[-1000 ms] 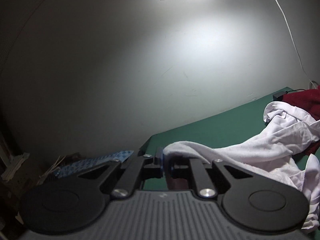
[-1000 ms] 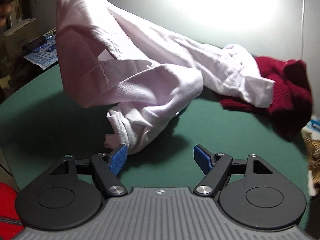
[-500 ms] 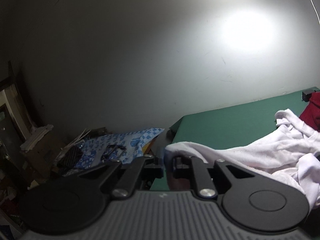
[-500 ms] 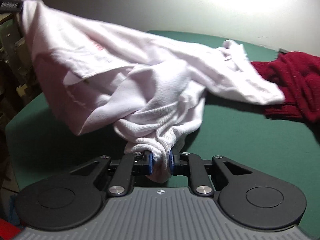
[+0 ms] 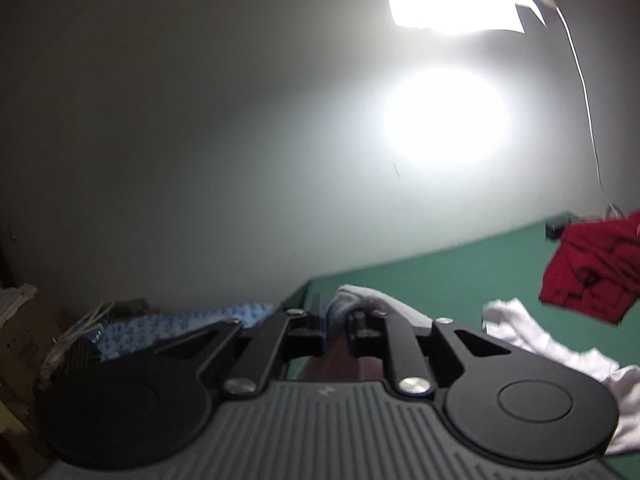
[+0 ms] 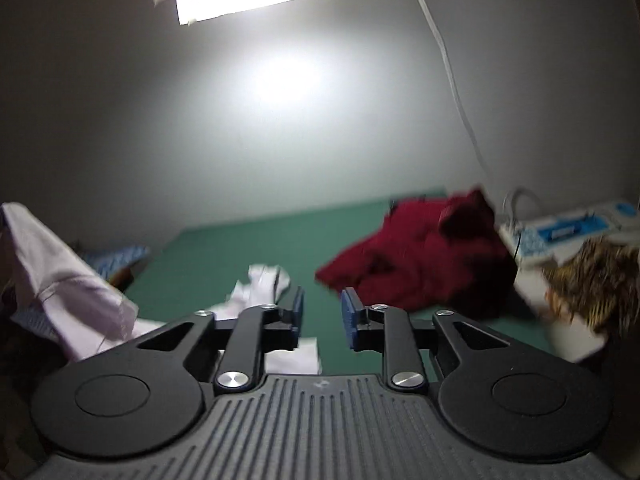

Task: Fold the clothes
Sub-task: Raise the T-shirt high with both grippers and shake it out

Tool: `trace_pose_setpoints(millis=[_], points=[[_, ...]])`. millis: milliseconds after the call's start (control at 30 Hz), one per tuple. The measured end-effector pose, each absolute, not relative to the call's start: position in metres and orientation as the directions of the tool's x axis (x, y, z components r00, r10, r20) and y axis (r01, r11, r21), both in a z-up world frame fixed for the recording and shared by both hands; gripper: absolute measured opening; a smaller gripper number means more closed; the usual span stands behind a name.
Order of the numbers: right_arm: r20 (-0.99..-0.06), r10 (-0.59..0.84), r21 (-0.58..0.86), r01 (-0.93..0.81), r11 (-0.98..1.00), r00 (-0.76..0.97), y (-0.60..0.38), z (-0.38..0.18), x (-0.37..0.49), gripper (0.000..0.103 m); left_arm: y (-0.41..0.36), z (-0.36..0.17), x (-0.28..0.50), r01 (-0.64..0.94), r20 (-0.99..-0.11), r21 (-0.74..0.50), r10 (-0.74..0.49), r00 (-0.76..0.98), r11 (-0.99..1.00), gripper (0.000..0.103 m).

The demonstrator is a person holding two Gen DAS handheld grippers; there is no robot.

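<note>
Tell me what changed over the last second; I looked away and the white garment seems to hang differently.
The right tool closed on the white garment's bunched lower part half a second ago, then let go; it is now open and empty, raised toward the wall. The left tool stayed shut on the garment's edge. The red garment stayed on the green table.

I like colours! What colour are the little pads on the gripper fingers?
Blue. The right gripper shows its pads best, in the right wrist view.

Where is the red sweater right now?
The red sweater lies on the green table, right of the white shirt in the right wrist view, beyond the right claw.
</note>
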State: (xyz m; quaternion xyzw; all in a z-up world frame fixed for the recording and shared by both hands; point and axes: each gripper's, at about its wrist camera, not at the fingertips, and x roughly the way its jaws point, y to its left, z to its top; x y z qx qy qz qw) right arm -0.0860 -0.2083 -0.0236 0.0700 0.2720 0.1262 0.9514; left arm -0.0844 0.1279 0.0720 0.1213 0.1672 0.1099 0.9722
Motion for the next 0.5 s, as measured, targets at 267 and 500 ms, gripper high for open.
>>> trace_pose_setpoints(millis=[267, 500], points=[[-0.638, 0.111, -0.160, -0.272, 0.949, 0.762, -0.127, -0.114, -0.092, 0.064, 0.161, 0.027, -0.078, -0.169, -0.408, 0.306, 0.290, 0.866, 0.937, 0.014], [-0.613, 0.090, -0.321, -0.352, 0.879, 0.785, -0.095, -0.132, -0.050, 0.055, 0.187, -0.006, -0.074, -0.171, -0.488, 0.323, 0.319, 0.812, 0.931, 0.014]])
